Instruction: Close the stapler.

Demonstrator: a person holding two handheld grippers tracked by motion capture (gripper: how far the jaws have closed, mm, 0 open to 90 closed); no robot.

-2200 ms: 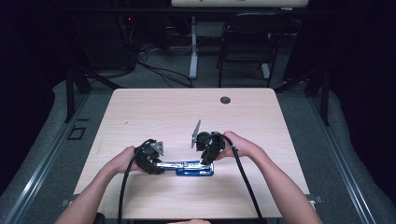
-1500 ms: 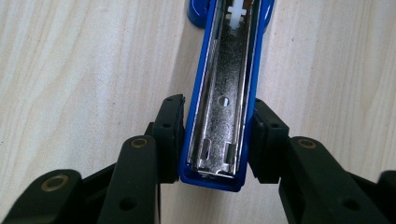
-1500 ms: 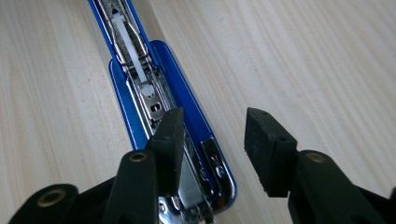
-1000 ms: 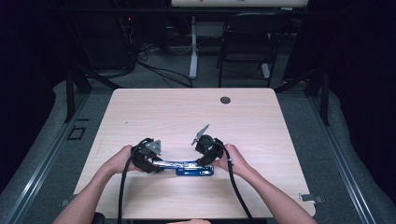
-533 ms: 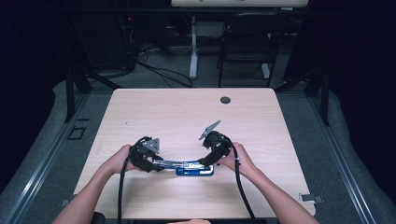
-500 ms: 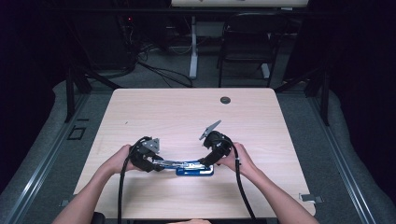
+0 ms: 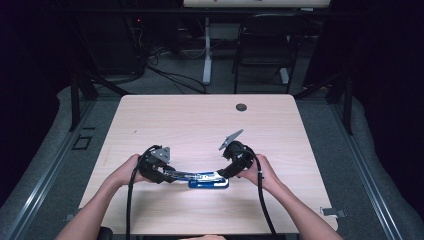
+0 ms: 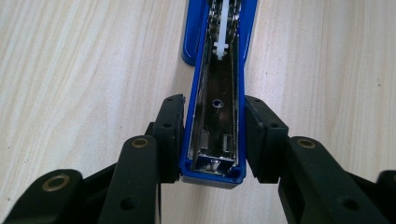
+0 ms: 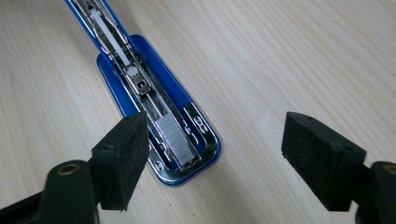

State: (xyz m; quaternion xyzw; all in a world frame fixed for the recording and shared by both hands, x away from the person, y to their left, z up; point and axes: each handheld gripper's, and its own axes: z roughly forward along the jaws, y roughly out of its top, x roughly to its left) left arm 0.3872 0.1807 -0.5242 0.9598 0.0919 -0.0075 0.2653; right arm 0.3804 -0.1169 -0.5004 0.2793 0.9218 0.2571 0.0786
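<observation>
stapler (image 7: 207,179) lies opened flat at worktop (image 7: 200,125) 6 o'clock | left gripper (image 8: 212,140) fingers clamped on its open cover | right gripper (image 9: 224,154) fingers just spread wide, nothing held | risk: staple strip (image 9: 176,141) could be knocked from magazine by right finger at 9 o'clock

A light wooden table (image 7: 200,120) carries an opened blue stapler (image 7: 207,180).

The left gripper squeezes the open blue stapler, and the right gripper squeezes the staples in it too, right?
Not quite. The left gripper does squeeze the open blue stapler, but in the right gripper view the right gripper is open: its pads stand wide apart, clear of the staples in the tray.
</observation>
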